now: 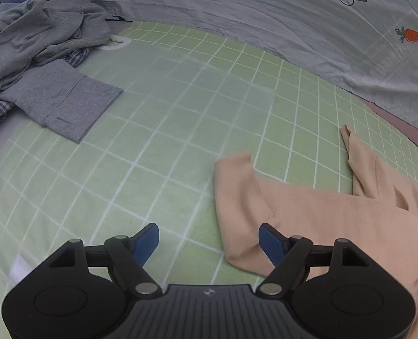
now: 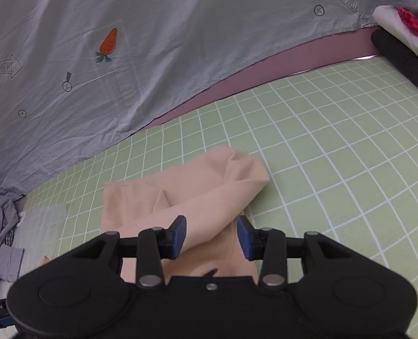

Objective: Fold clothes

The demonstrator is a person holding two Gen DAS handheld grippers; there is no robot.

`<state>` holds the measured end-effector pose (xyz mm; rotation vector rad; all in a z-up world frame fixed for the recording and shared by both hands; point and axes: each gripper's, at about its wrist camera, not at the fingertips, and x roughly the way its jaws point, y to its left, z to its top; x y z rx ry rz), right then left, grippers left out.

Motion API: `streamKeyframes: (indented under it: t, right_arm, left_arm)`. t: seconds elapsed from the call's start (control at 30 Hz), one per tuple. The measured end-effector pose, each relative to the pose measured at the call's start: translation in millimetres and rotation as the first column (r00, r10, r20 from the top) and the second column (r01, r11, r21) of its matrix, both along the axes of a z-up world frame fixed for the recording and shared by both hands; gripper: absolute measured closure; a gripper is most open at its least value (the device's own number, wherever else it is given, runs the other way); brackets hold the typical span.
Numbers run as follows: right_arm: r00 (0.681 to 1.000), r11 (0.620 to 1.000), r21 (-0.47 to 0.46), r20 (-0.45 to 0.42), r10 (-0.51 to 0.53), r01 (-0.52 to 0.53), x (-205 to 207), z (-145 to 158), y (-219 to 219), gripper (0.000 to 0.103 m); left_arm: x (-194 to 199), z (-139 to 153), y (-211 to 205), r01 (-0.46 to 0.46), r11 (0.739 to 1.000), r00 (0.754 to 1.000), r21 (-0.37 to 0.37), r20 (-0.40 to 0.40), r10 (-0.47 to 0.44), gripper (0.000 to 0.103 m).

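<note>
A peach garment (image 1: pixel 322 214) lies loosely folded on the green grid mat (image 1: pixel 158 147). My left gripper (image 1: pixel 209 243) is open and empty, its right fingertip (image 1: pixel 269 243) over the garment's left edge. In the right wrist view the same peach garment (image 2: pixel 197 186) lies bunched on the mat (image 2: pixel 336 152). My right gripper (image 2: pixel 211 236) is open just above it, with cloth showing between the blue pads; the pads are not closed on it.
A heap of grey clothes (image 1: pixel 39 56) lies at the mat's far left, also seen in the right wrist view (image 2: pixel 0 226). A grey sheet with a carrot print (image 1: pixel 293 22) hangs behind the mat (image 2: pixel 110 56). Black, white and red fabric (image 2: pixel 401 45) sits at the far right.
</note>
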<state>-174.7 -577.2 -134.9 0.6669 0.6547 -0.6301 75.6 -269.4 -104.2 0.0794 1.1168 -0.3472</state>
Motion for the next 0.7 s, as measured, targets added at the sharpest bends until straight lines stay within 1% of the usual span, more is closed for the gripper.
streamKeyframes:
  t: [0.13, 0.17, 0.2, 0.23, 0.27, 0.3, 0.33, 0.37, 0.4, 0.53, 0.57, 0.67, 0.7]
  right_arm:
    - [0.999, 0.998, 0.05, -0.031, -0.043, 0.044, 18, -19, -20, 0.064]
    - [0.999, 0.997, 0.057, -0.03, -0.045, 0.047, 19, -21, -22, 0.066]
    - [0.999, 0.997, 0.059, -0.028, -0.045, 0.047, 20, -23, -23, 0.074]
    - [0.999, 0.998, 0.054, -0.028, -0.038, 0.039, 21, -24, -23, 0.078]
    - [0.999, 0.999, 0.038, -0.029, -0.026, 0.027, 22, -22, -22, 0.081]
    - [0.999, 1.0, 0.021, -0.029, -0.015, 0.016, 22, -21, -21, 0.087]
    - [1.0, 1.0, 0.004, -0.03, -0.003, 0.003, 23, -19, -20, 0.092]
    - [1.0, 1.0, -0.013, -0.029, 0.008, -0.008, 24, -16, -18, 0.093]
    - [1.0, 0.999, -0.028, -0.024, 0.014, -0.015, 24, -13, -17, 0.093]
    - [0.999, 0.998, -0.054, 0.025, 0.031, -0.03, 22, 5, -17, 0.094]
    - [0.999, 0.998, -0.058, 0.042, 0.034, -0.032, 21, 10, -17, 0.095]
    - [0.994, 0.998, -0.055, 0.104, 0.033, -0.027, 17, 25, -19, 0.095]
    - [0.991, 0.998, -0.051, 0.13, 0.037, -0.031, 16, 29, -20, 0.099]
  left_arm:
    - [18, -13, -18, 0.013, 1.0, 1.0, 0.024, -0.012, -0.012, 0.024]
    - [19, -14, -20, 0.016, 0.999, 1.0, 0.028, -0.008, -0.016, 0.024]
    - [19, -15, -22, 0.02, 0.999, 1.0, 0.033, -0.005, -0.02, 0.024]
    - [20, -17, -24, 0.023, 0.999, 1.0, 0.037, -0.002, -0.023, 0.025]
    - [21, -17, -25, 0.026, 0.999, 1.0, 0.042, 0.004, -0.026, 0.029]
    - [19, -16, -26, 0.023, 0.999, 0.999, 0.049, 0.023, -0.024, 0.044]
    - [18, -15, -26, 0.021, 0.998, 0.999, 0.053, 0.04, -0.023, 0.054]
    - [18, -14, -25, 0.029, 0.999, 0.998, 0.041, 0.046, -0.031, 0.081]
    - [18, -12, -24, 0.034, 0.999, 0.998, 0.029, 0.053, -0.035, 0.094]
    - [20, 8, -10, -0.008, 0.999, 0.996, -0.042, 0.084, 0.011, 0.095]
    - [19, 18, -2, -0.023, 0.997, 0.995, -0.077, 0.096, 0.03, 0.095]
    - [13, 52, 20, -0.056, 0.988, 0.983, -0.142, 0.165, 0.079, 0.095]
    - [10, 61, 26, -0.066, 0.986, 0.977, -0.151, 0.191, 0.095, 0.095]
